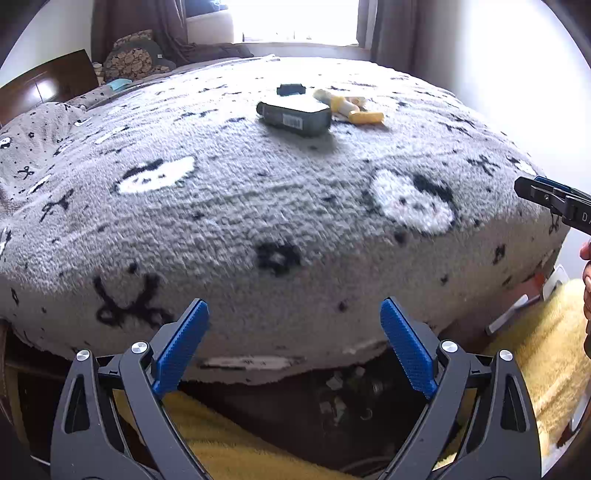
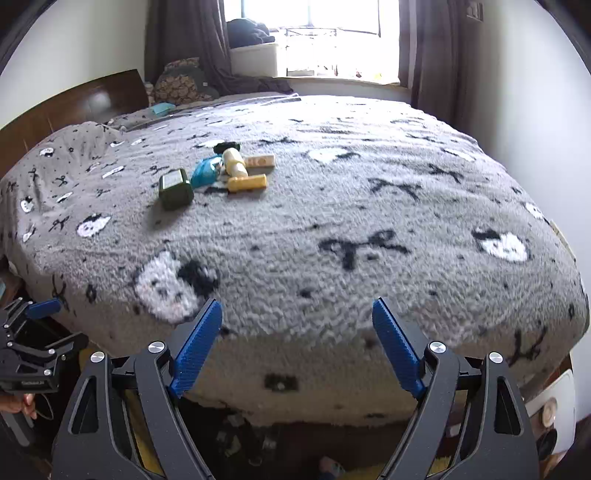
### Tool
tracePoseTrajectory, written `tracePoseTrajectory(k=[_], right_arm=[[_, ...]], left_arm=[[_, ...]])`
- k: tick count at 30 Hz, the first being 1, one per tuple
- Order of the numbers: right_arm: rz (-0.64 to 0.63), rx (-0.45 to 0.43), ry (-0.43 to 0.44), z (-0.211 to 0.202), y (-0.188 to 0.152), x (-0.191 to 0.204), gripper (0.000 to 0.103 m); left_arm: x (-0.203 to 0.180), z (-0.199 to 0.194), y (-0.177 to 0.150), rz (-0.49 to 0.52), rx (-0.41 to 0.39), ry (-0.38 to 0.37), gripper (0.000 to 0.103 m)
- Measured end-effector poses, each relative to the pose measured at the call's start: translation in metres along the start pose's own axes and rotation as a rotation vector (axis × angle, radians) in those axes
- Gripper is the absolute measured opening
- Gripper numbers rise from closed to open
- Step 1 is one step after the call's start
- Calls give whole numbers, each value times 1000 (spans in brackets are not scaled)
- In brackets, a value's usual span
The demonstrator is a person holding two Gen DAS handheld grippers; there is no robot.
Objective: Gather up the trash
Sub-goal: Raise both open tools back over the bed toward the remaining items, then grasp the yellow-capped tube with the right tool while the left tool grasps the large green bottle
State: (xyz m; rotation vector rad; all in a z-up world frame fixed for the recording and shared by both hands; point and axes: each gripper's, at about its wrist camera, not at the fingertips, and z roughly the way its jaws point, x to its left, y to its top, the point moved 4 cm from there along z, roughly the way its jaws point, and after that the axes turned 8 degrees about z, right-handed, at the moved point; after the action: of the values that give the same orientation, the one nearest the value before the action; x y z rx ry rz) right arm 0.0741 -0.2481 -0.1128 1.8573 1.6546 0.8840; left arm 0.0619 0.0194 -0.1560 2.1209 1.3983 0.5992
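A small heap of trash (image 2: 218, 173) lies on the bed (image 2: 369, 229), toward the headboard side and well apart from the near edge where both grippers hover: a dark green box-like container (image 2: 175, 188), a crumpled blue wrapper (image 2: 205, 171), two yellow tubes (image 2: 246, 182) and a small tan carton (image 2: 263, 161), with a dark object behind them that is too small to identify. The pieces touch or overlap one another, so where one ends and the next begins is hard to make out. From the left gripper (image 1: 294, 321) the heap sits far ahead and slightly right of centre, the green container (image 1: 295, 117) lying broadside with its long axis across the view; from the right gripper (image 2: 297, 317) it lies ahead and to the left. Neither hand looks clearly nearer, and a long reach over the fleece blanket appears to be needed. Both sets of blue-padded fingers (image 1: 184, 343) are spread wide with nothing between them. The right gripper's tip pokes into the left view at the edge, mostly cut off. Below the bed's edge, yellow cloth (image 1: 229, 435) and a dark, cluttered gap show, their contents unclear. The window (image 2: 314, 33) beyond glares white.
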Motion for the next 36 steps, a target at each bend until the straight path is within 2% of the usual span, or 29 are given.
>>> tracePoseTrajectory(k=[10, 20, 27, 30, 32, 34, 36], right_arm=[[-32, 21, 18, 55, 42, 30, 87], [-16, 99, 36, 152, 86, 56, 87], [-29, 132, 46, 183, 101, 70, 86], [-35, 142, 42, 191, 103, 72, 77], [-33, 142, 45, 193, 105, 72, 65], [-31, 135, 41, 193, 106, 70, 58], [-18, 127, 54, 189, 106, 67, 57]], left_arm=[[17, 21, 46, -9, -30, 9, 89], [31, 54, 86, -10, -26, 29, 89], [34, 71, 106, -21, -26, 23, 89], [33, 76, 112, -30, -27, 17, 89], [31, 79, 116, -35, -28, 14, 89], [28, 82, 120, -36, -28, 14, 89], [26, 85, 126, -40, -30, 12, 89]])
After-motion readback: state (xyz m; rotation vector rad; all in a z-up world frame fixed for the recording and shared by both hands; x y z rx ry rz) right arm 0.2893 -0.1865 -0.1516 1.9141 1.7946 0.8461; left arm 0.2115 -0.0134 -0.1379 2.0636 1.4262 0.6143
